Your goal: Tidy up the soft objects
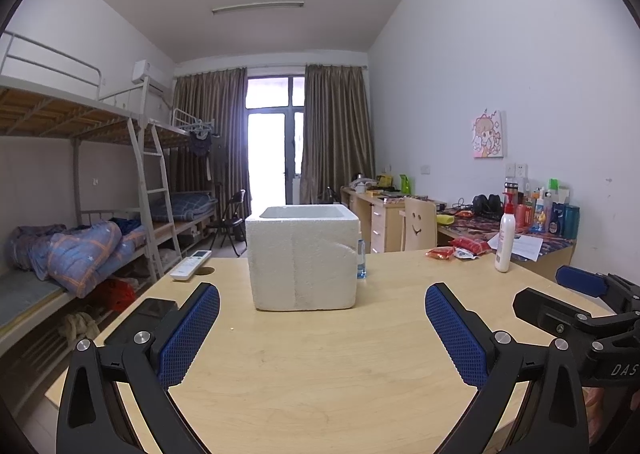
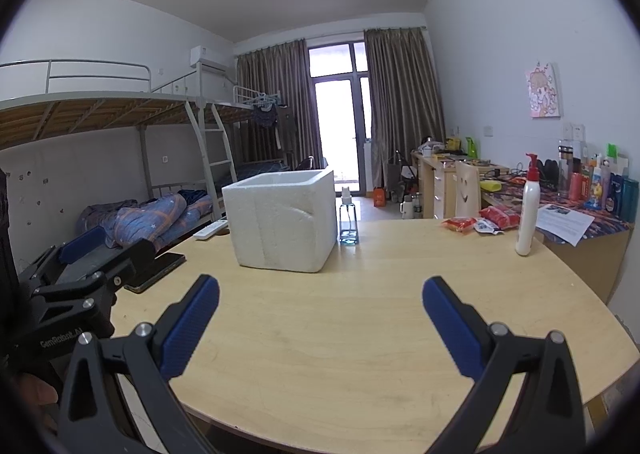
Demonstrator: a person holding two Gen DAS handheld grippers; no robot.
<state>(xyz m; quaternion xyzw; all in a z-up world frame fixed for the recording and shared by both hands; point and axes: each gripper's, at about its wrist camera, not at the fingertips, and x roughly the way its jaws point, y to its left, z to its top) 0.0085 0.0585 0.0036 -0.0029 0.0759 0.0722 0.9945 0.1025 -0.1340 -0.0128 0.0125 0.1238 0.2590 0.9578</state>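
Left gripper (image 1: 322, 334): jaws spread wide, nothing between the blue pads, hovering over the near edge of the counter (image 1: 320, 374); seen from the right wrist view it sits at the far left, above a dark phone.
Right gripper (image 2: 320, 334): jaws also wide apart and holding nothing, over bare wood; from the left wrist view it shows at the right edge.
Phone (image 2: 158, 268): flat on the counter's left side, partly hidden by the left gripper.
Foam box (image 1: 302, 258): white, open-topped, standing upright mid-counter, straight ahead of both grippers and well apart from them; its inside cannot be seen.
Spray bottle (image 2: 348, 218): clear, upright, just beside the box's right wall.
Remote control (image 1: 191, 264): white, lying left of the box near the counter's far-left edge.
Snack packets (image 2: 482, 222): red soft packs in a small cluster at the far right of the counter, close to one another.
Lotion bottle (image 2: 527, 210): white pump bottle, upright, just right of the packets.
Bunk beds (image 1: 80, 246): along the left wall, with a rumpled blue quilt on the lower bunk.
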